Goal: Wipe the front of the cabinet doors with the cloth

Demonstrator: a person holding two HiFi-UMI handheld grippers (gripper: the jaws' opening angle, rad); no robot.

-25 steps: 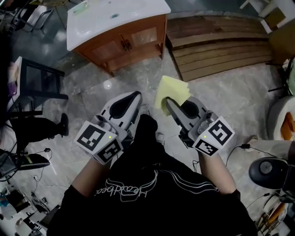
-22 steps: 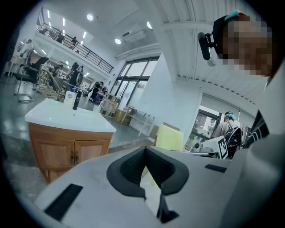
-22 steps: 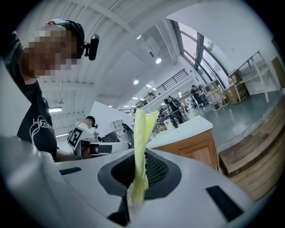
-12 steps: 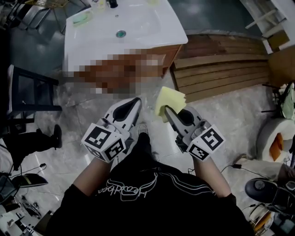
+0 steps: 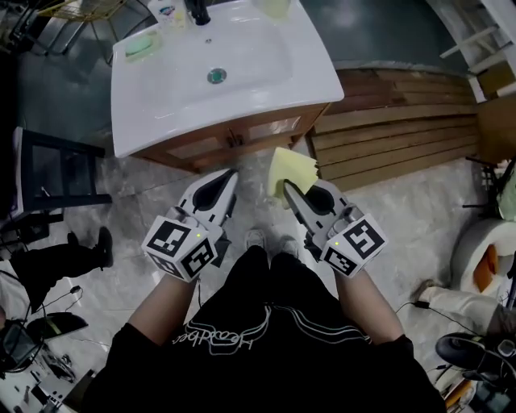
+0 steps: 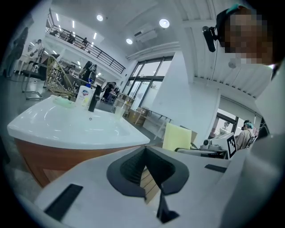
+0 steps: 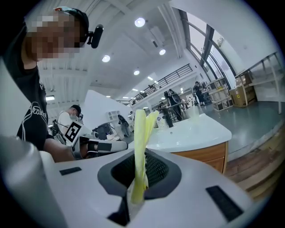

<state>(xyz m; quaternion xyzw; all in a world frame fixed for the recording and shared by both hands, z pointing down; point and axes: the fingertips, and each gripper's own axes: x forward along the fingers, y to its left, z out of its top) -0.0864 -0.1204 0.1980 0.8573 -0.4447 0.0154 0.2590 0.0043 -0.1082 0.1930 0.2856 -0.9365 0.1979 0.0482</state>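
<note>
A wooden vanity cabinet (image 5: 242, 139) with a white basin top stands just ahead; its door fronts show as a narrow brown strip under the rim. The brown front also shows in the left gripper view (image 6: 49, 156) and in the right gripper view (image 7: 208, 156). My right gripper (image 5: 287, 188) is shut on a folded yellow cloth (image 5: 292, 167), which stands upright between its jaws (image 7: 142, 129). My left gripper (image 5: 230, 174) is shut with nothing in it and hangs beside the right one, a short way from the doors. The cloth (image 6: 177, 136) is also in the left gripper view.
The basin top (image 5: 169, 97) carries a faucet (image 5: 197, 11), a bottle (image 5: 166, 11) and a green soap dish (image 5: 139, 46). Wooden planks (image 5: 395, 137) lie on the floor to the right, a black chair (image 5: 48, 169) to the left. My shoes (image 5: 268, 240) are on the marble floor.
The view has closed in on the cabinet, which now lies directly ahead of both grippers. The grippers keep their pose, and the cloth stays clamped in the right one.
</note>
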